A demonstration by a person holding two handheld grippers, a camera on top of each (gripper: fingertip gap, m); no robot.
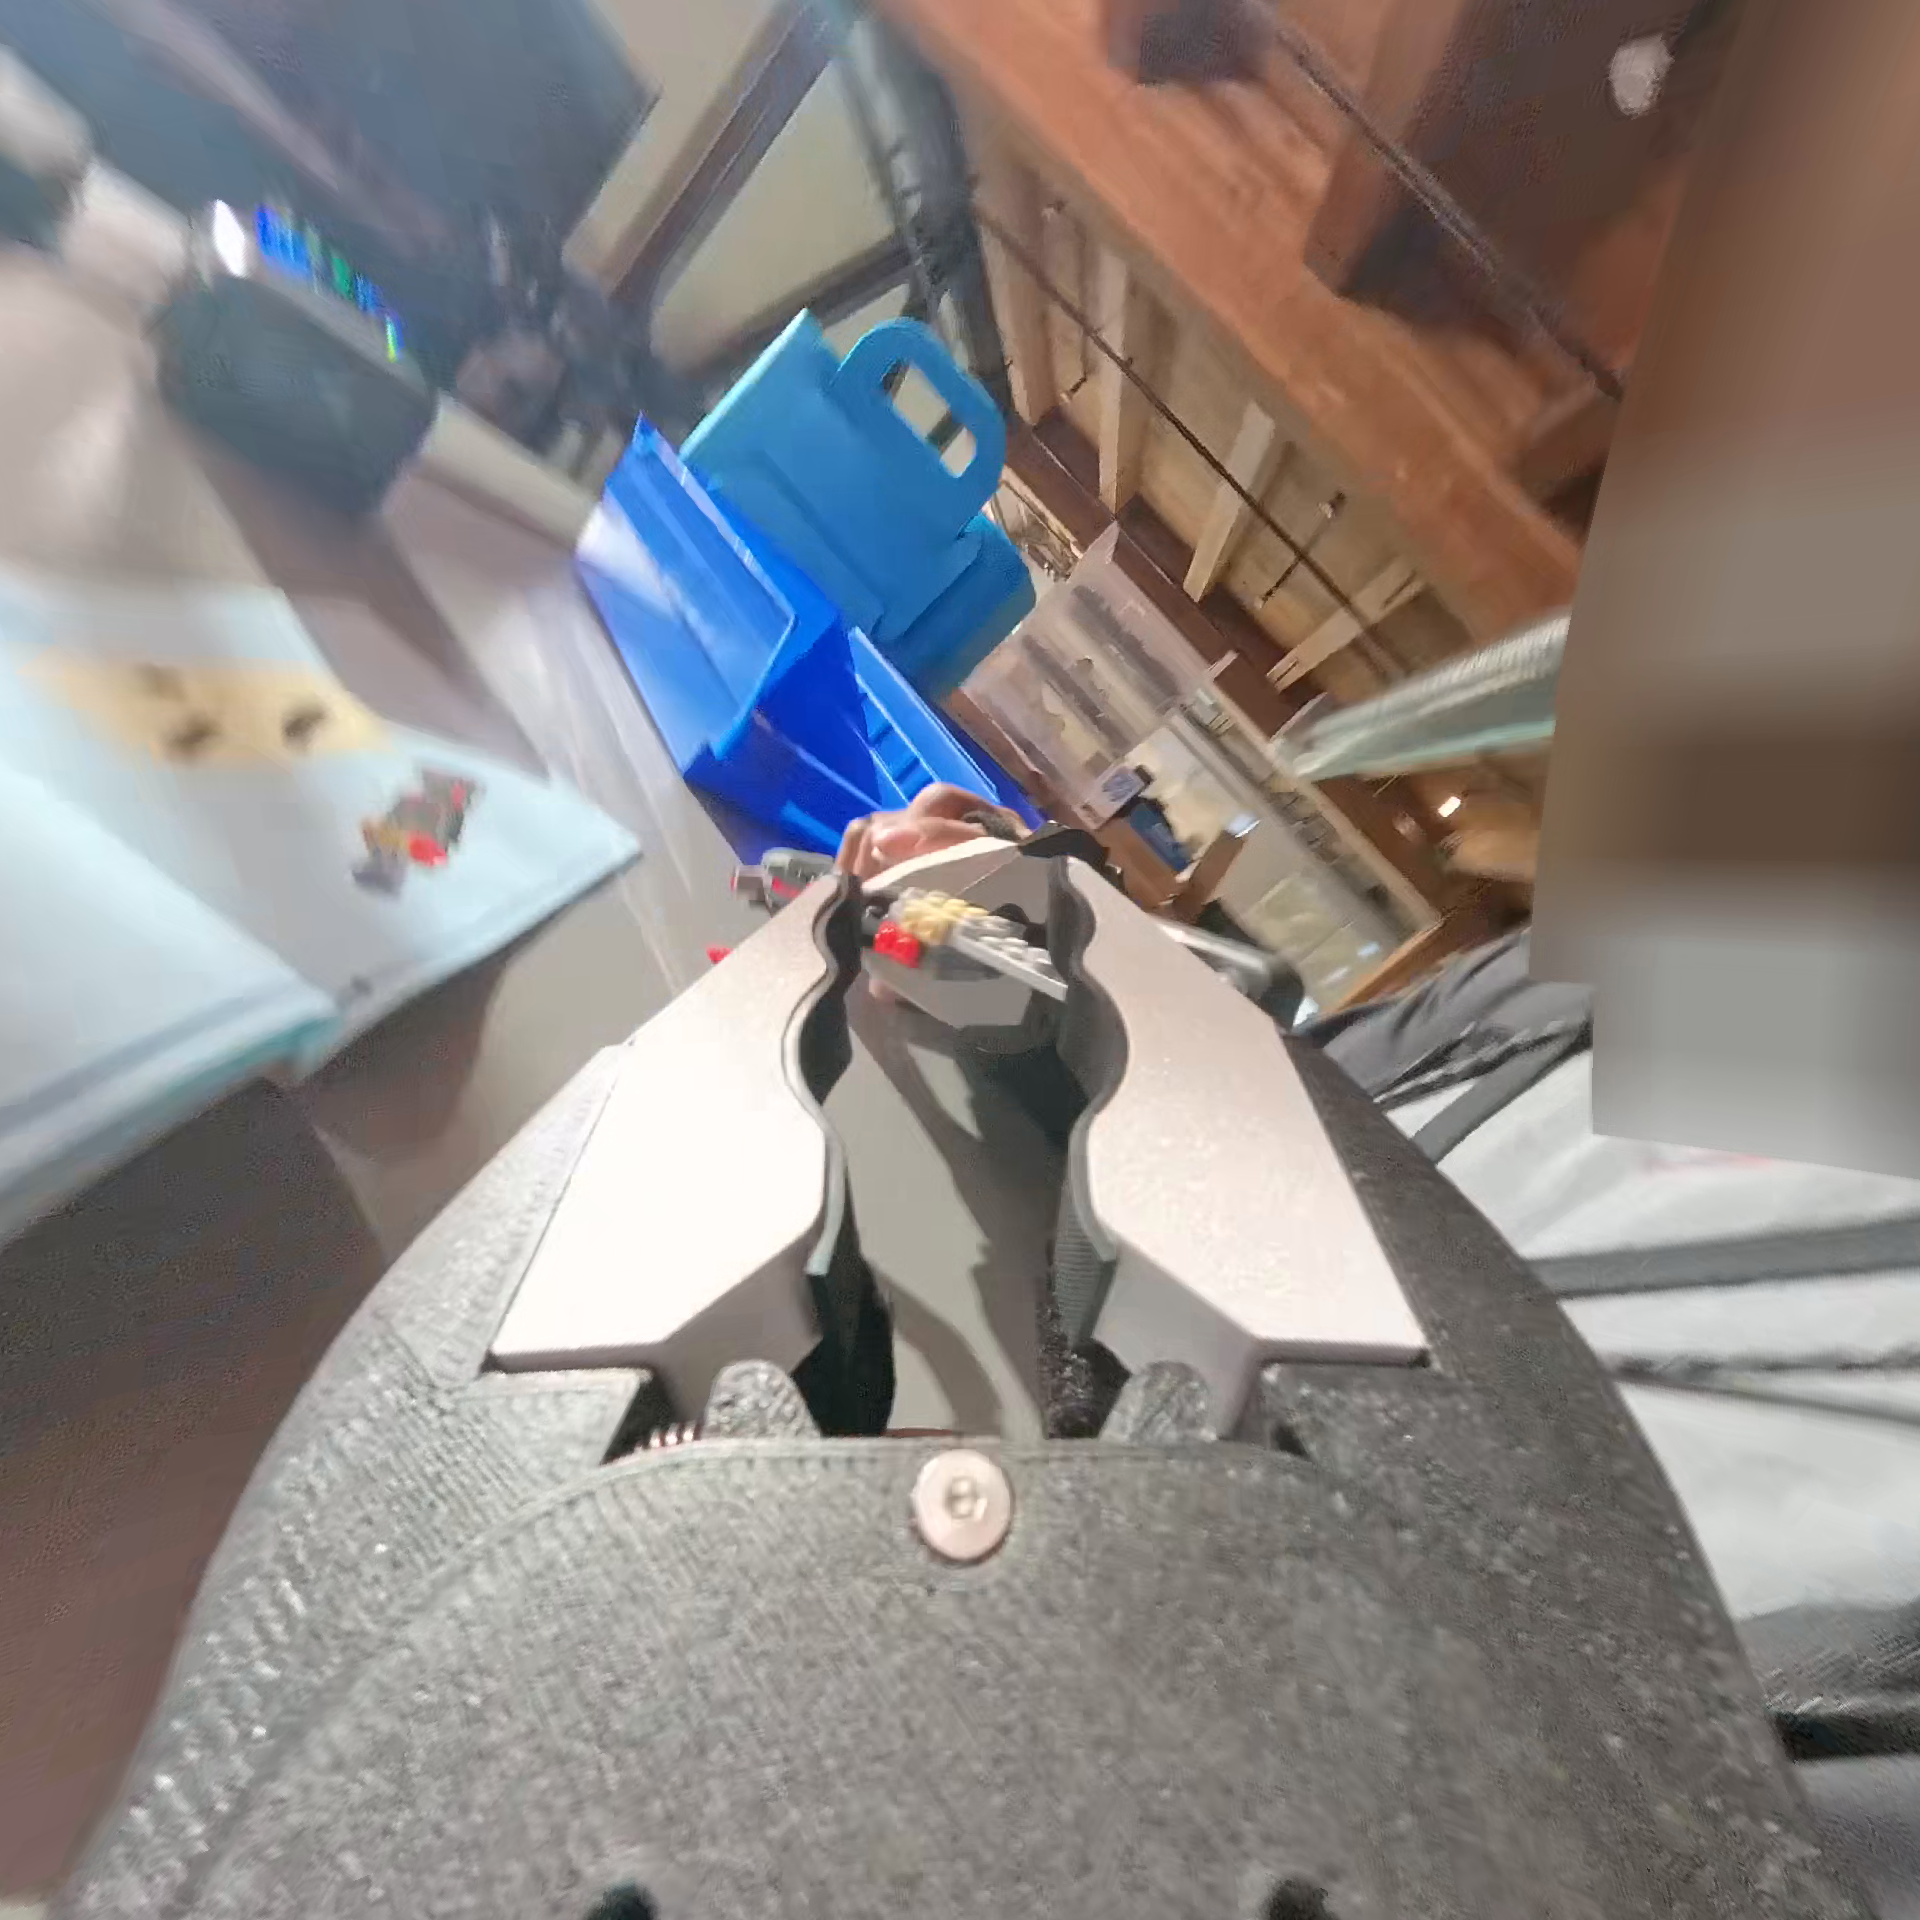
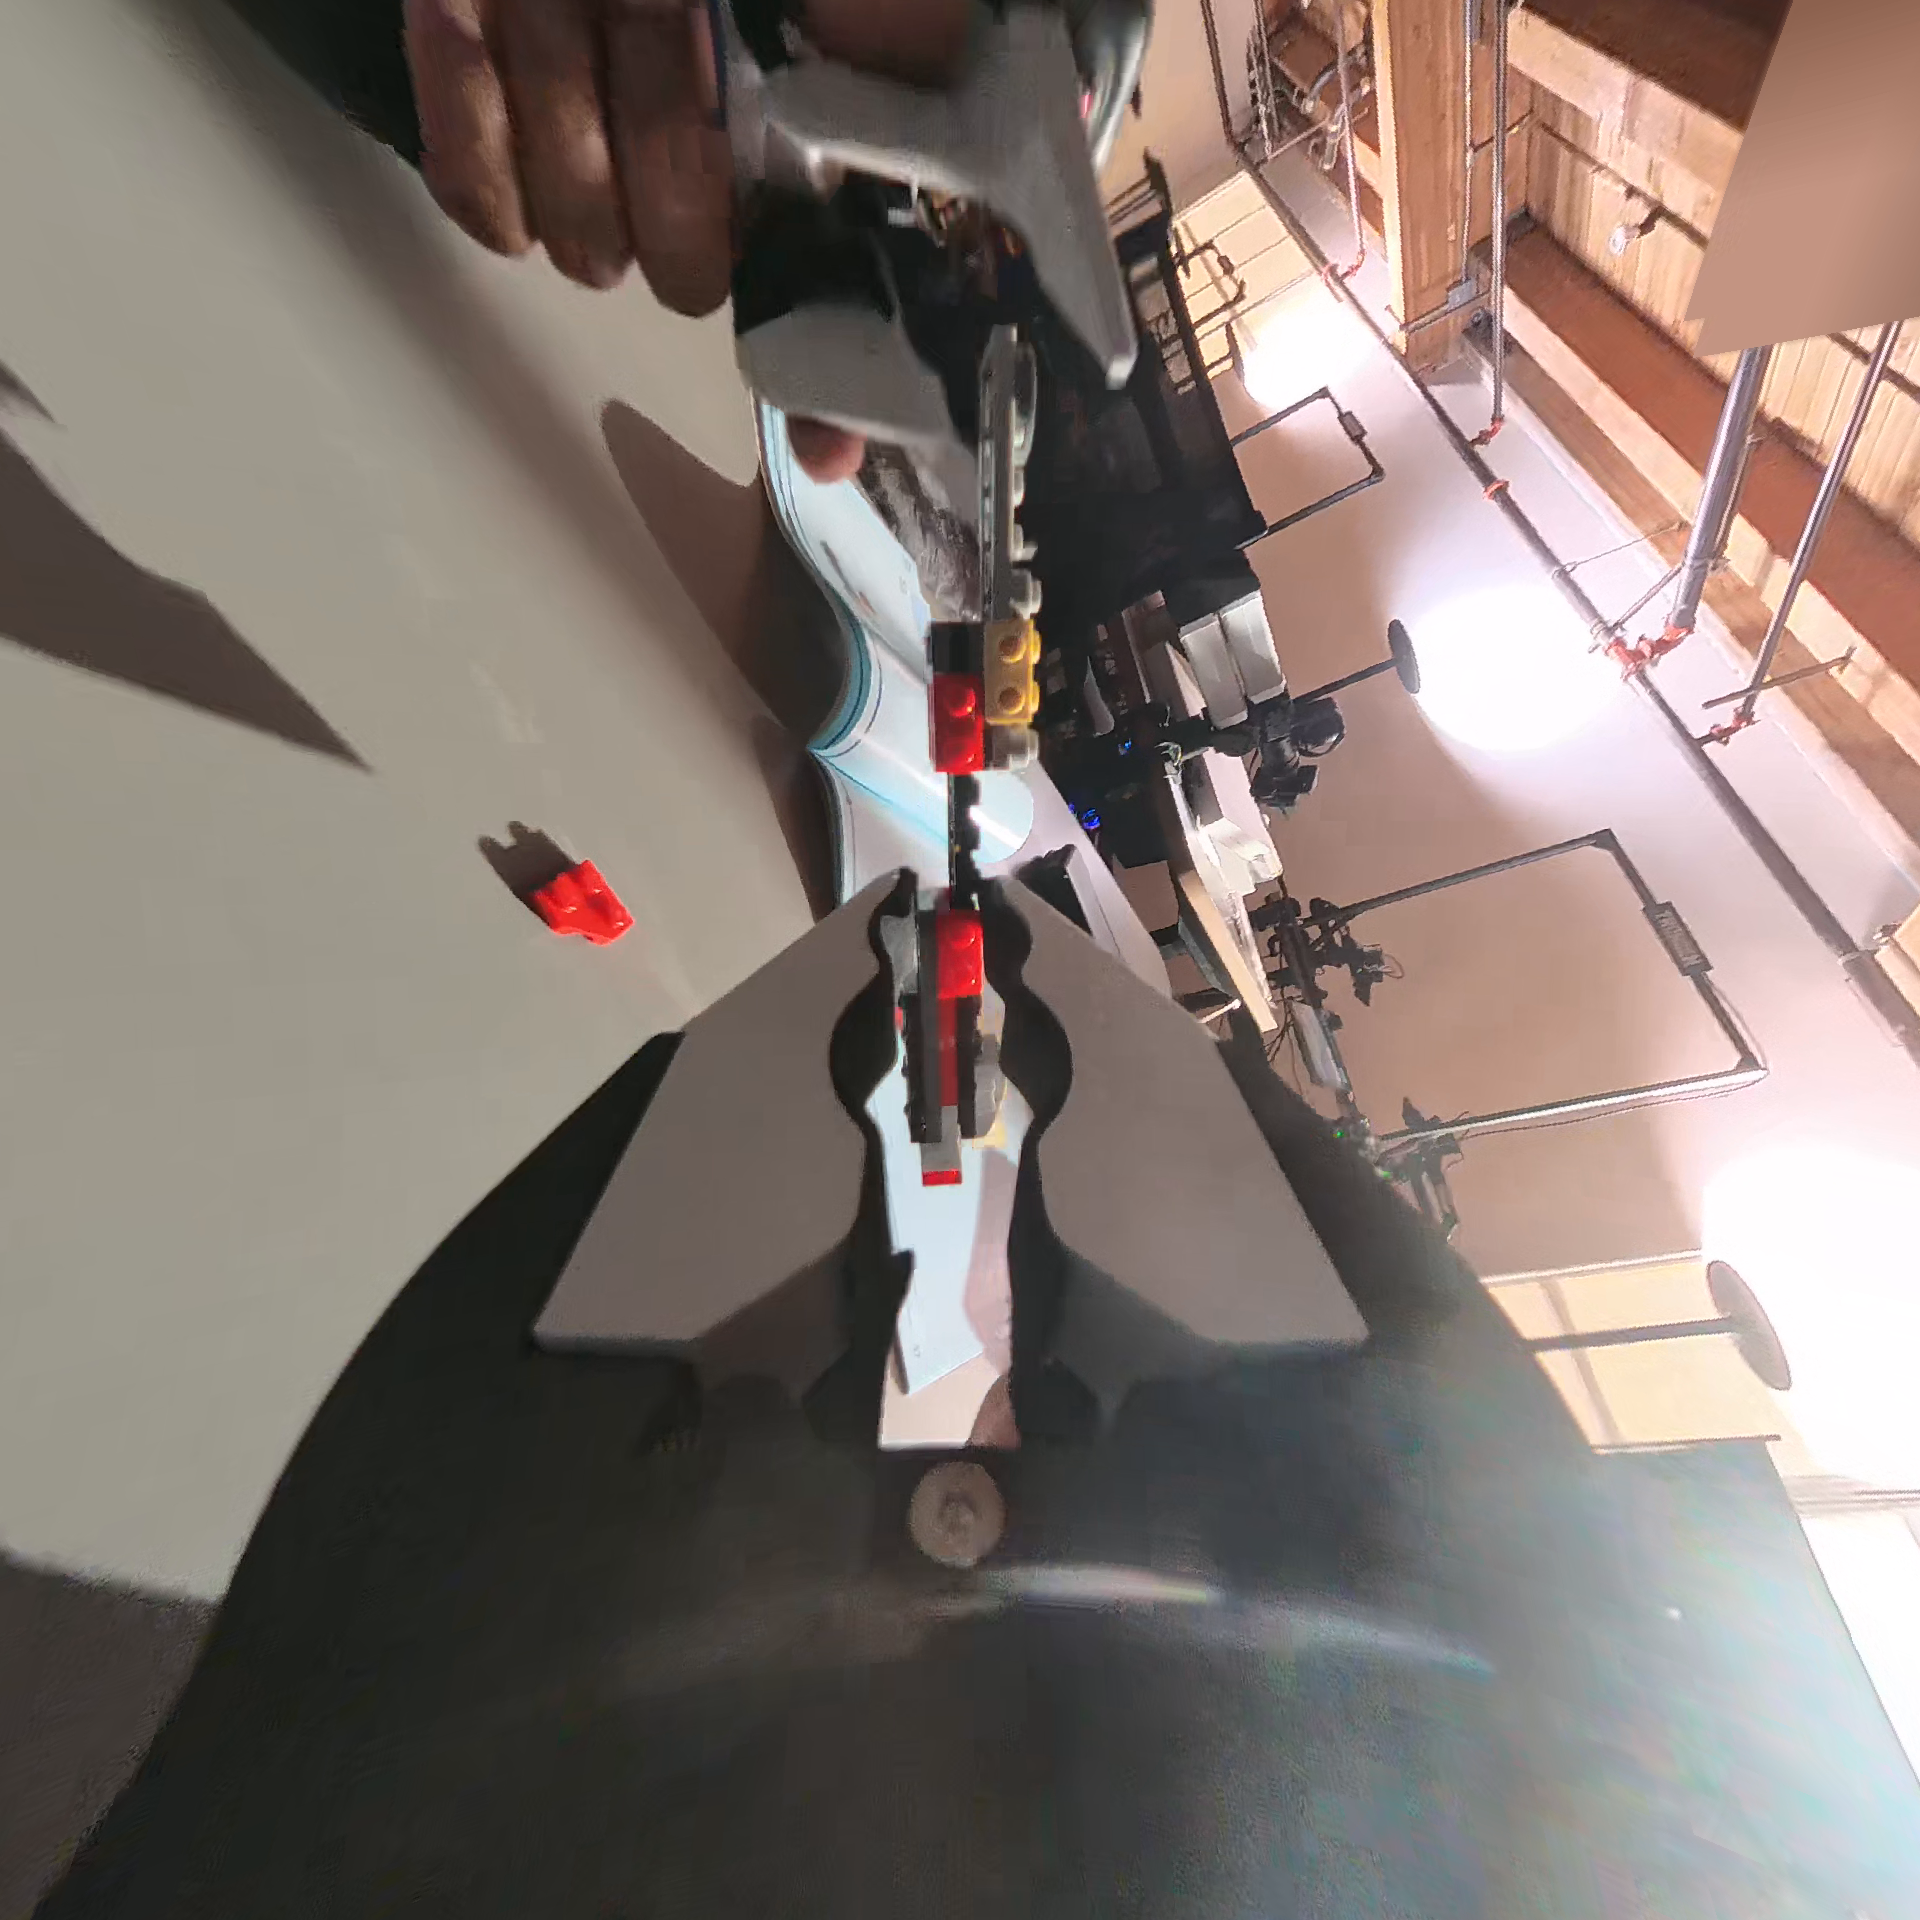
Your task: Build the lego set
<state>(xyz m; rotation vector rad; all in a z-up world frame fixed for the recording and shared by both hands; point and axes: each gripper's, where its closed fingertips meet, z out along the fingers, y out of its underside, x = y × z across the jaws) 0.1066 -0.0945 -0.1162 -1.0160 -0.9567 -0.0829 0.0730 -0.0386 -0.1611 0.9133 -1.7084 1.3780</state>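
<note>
In the left wrist view my left gripper (image 1: 951, 904) is shut on a small lego model (image 1: 966, 940), a grey plate with tan and red bricks on it. In the right wrist view my right gripper (image 2: 956, 888) is shut on the other end of the lego model (image 2: 951, 997), where red, black and grey bricks show between the jaws. The left gripper (image 2: 914, 260), held by a hand (image 2: 561, 125), grips the grey plate end (image 2: 1003, 468) above. The model is held in the air over the table. A loose red piece (image 2: 582, 899) lies on the table.
An open instruction booklet (image 1: 208, 831) lies on the pale table (image 2: 312, 520); it also shows behind the model in the right wrist view (image 2: 883, 665). Blue bins (image 1: 769, 644) stand at the far side. A dark sleeve (image 1: 1455, 997) is at the right. One gripper's finger ends stand about 9 centimetres off the other's. The loose red piece (image 2: 582, 899) lies some 6 centimetres from my right tips, 12 centimetres from my left tips.
</note>
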